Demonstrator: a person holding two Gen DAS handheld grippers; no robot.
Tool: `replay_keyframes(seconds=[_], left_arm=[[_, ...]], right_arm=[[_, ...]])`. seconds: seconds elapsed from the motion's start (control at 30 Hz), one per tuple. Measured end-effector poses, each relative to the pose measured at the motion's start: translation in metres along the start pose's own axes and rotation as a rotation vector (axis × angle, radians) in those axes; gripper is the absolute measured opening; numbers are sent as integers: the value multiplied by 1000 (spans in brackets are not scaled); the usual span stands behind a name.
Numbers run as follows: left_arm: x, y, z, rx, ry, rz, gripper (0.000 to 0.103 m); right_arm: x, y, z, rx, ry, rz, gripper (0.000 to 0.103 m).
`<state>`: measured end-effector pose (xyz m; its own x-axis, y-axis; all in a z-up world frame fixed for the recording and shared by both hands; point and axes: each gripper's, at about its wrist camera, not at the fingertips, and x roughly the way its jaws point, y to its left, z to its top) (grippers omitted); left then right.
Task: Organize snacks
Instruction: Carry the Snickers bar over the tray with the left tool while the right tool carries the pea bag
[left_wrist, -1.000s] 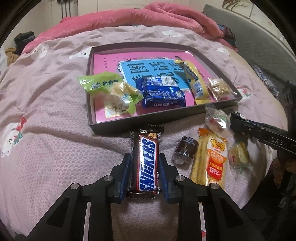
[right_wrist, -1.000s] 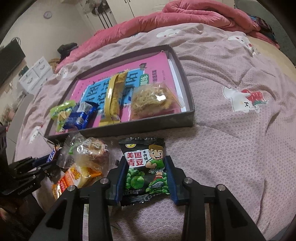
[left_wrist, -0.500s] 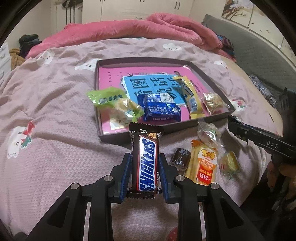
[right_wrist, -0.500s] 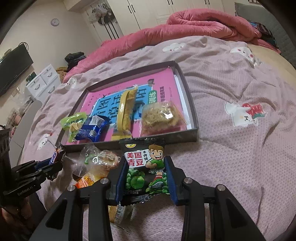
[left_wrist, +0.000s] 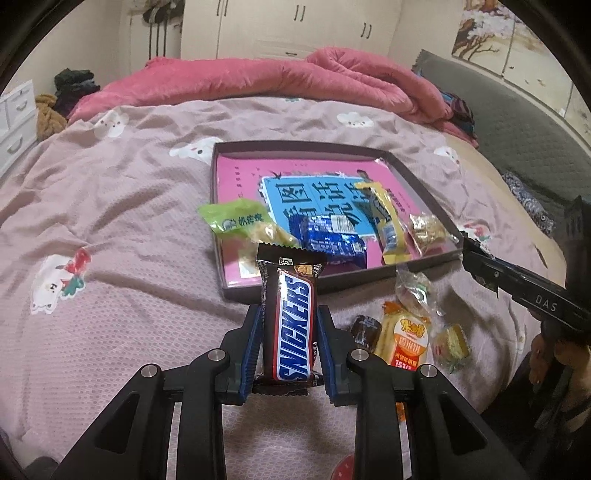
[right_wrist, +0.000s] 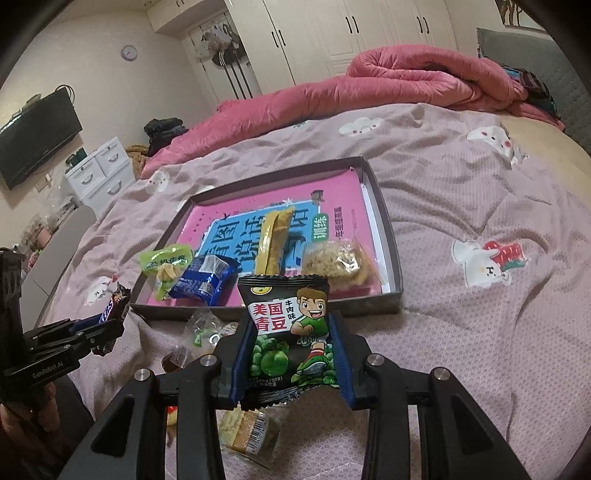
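My left gripper (left_wrist: 289, 325) is shut on a Snickers bar (left_wrist: 290, 321), held upright above the bed in front of the dark tray (left_wrist: 332, 286). My right gripper (right_wrist: 291, 343) is shut on a black green-pea snack packet (right_wrist: 290, 328), also lifted off the bed near the tray (right_wrist: 391, 258). Inside the tray lie a green packet (left_wrist: 236, 221), a blue packet (left_wrist: 327, 240), a long yellow bar (left_wrist: 384, 225) and a clear cracker bag (left_wrist: 428, 230) on a pink and blue sheet. The right gripper shows at the right edge of the left wrist view (left_wrist: 476, 258).
Loose snacks lie on the bed in front of the tray: an orange-labelled packet (left_wrist: 408, 339), a brown wrapped sweet (left_wrist: 365, 330), a clear bag (left_wrist: 413, 291) and a small yellow cake (left_wrist: 450, 341). A pink duvet (left_wrist: 295, 81) is bunched at the far side. A grey headboard (left_wrist: 524, 122) stands right.
Both grippers have risen with their snacks still held, and both views have tilted up, so the tray and the loose snacks look smaller and farther away.
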<state>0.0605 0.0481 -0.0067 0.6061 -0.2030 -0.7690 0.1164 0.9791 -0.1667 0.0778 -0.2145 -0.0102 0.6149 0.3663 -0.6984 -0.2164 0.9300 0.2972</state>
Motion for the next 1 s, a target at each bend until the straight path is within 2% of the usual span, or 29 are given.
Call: replay_keyframes(seconds=[0.33,1.0], left_arm=[[-7,-5,5,-1,-48,-10,30],[-8,0,14,-25,-92,-20,30]], right_arm=[[-6,7,6,-21,-53,17,39],[-9,7,15,-20,-111,6,39]])
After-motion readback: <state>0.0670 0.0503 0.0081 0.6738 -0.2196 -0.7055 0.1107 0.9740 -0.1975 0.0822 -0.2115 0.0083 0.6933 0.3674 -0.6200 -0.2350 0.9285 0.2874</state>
